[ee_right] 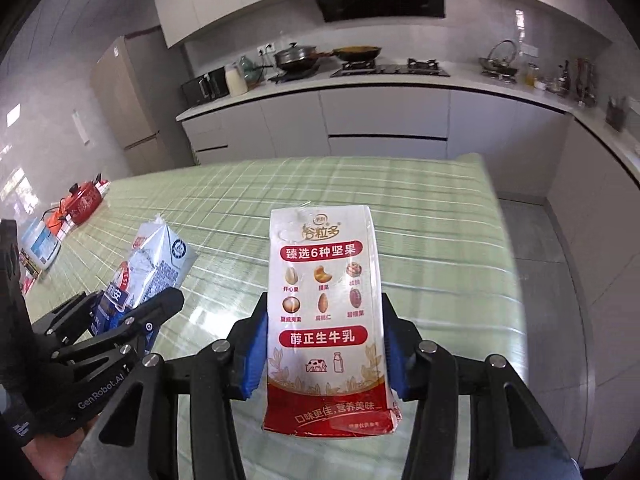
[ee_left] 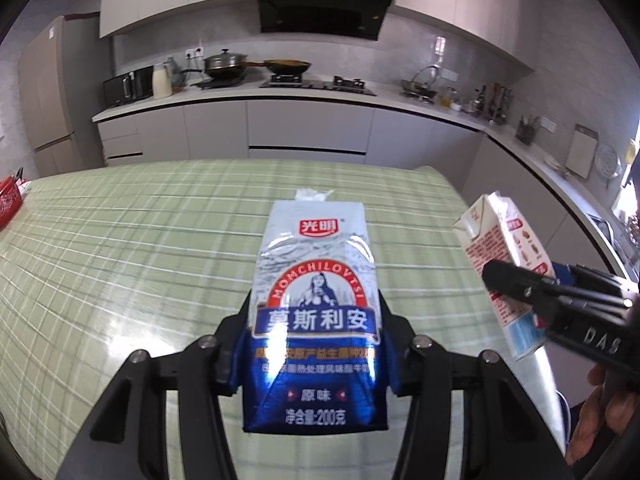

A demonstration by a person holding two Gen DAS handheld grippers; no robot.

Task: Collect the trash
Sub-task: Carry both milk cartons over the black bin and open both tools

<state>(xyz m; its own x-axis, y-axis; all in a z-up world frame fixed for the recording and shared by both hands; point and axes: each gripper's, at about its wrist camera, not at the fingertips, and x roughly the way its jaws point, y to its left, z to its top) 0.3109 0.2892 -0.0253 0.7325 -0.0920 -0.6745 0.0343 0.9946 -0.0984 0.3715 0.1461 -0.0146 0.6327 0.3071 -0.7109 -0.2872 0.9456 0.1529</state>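
A blue and silver yogurt carton (ee_left: 316,264) stands upright between the pads of my left gripper (ee_left: 316,320), which is shut on its lower half. A white and red nut-milk carton (ee_right: 324,280) is clamped the same way in my right gripper (ee_right: 324,320). Both cartons hang above the green checked table (ee_left: 140,248). In the left wrist view the right gripper (ee_left: 516,284) shows at the right edge with the white carton (ee_left: 504,240). In the right wrist view the left gripper (ee_right: 132,308) shows at the lower left with the blue carton (ee_right: 156,264).
A red pot (ee_right: 82,200) and a white box (ee_right: 40,248) sit at the table's far left end, and a red container (ee_left: 8,204) shows at the left edge. Behind the table runs a kitchen counter (ee_left: 248,96) with a stove and pans. Grey floor (ee_right: 552,280) lies right of the table.
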